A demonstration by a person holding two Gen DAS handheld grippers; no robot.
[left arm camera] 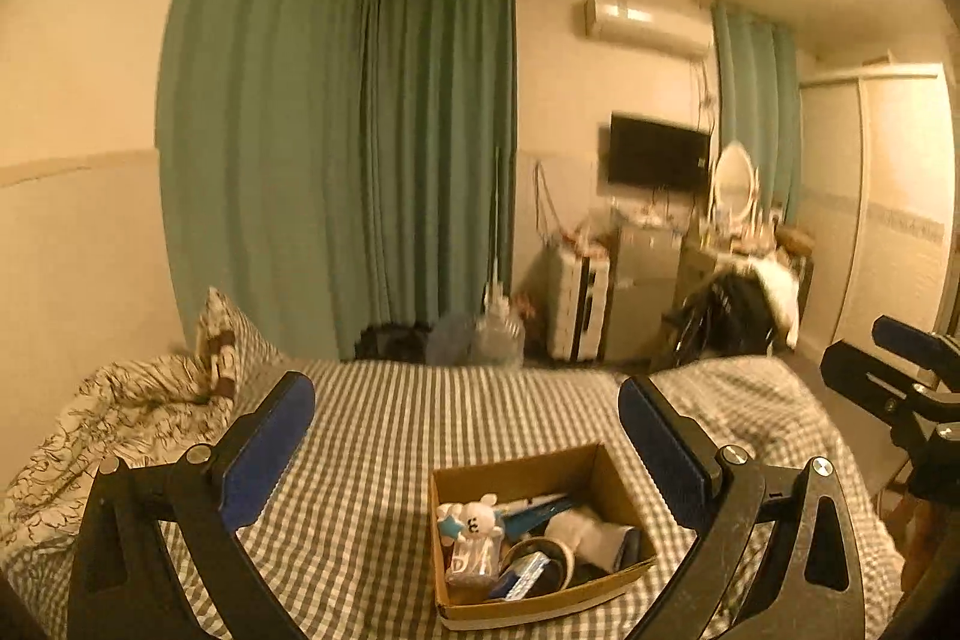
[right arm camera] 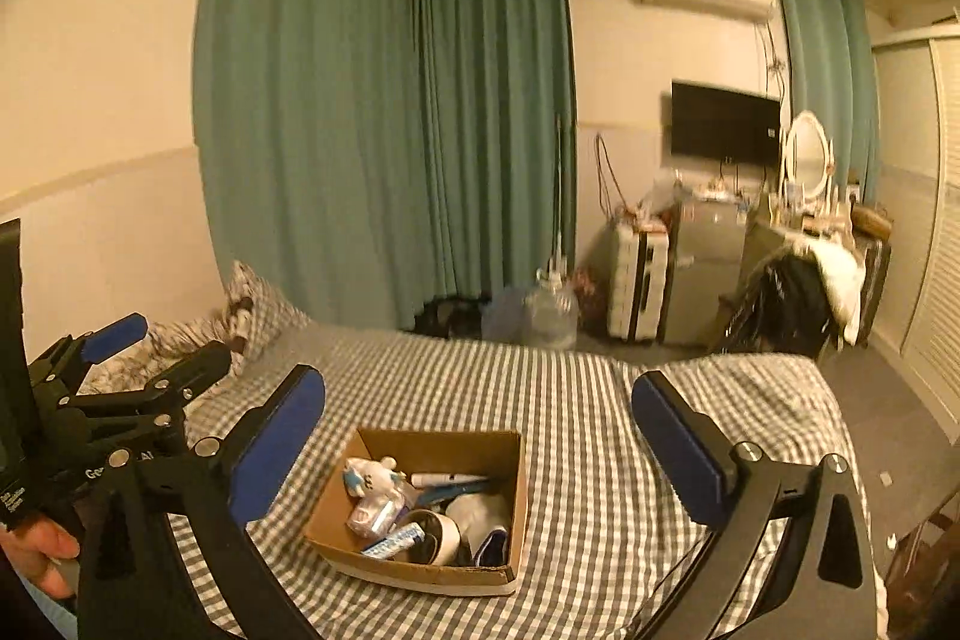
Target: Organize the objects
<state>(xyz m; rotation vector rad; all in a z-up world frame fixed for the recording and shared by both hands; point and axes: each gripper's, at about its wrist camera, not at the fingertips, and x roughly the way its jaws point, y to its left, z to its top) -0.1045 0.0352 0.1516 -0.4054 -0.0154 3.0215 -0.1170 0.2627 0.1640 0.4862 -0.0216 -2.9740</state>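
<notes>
1. The left claw (left arm camera: 465, 436) hangs above the bed (left arm camera: 384, 436) with its blue-padded fingers spread wide and nothing between them.
2. The right claw (right arm camera: 477, 436) is spread just as wide and just as bare, held beside the left one over the same bed.
3. A cardboard box (left arm camera: 612, 484) sits on the grey checked sheet, below and ahead of both claws; it lies toward the left claw's right finger and toward the right claw's left finger.
4. In the box are a small white toy (left arm camera: 480, 517), a roll of tape (left arm camera: 543, 556), a white cloth bundle (left arm camera: 585, 532), a blue pen and other small things.
5. Left of the claws, a patterned quilt (left arm camera: 120, 412) and a checked pillow (left arm camera: 225, 334) lie against the cream wall.
6. Beyond the bed hang green curtains (left arm camera: 336, 148); farther right are a wall screen (left arm camera: 657, 151), an air conditioner (left arm camera: 645, 19), an oval mirror (left arm camera: 733, 178), a white suitcase (left arm camera: 576, 304) and a big water bottle (right arm camera: 549, 310) on the floor.
</notes>
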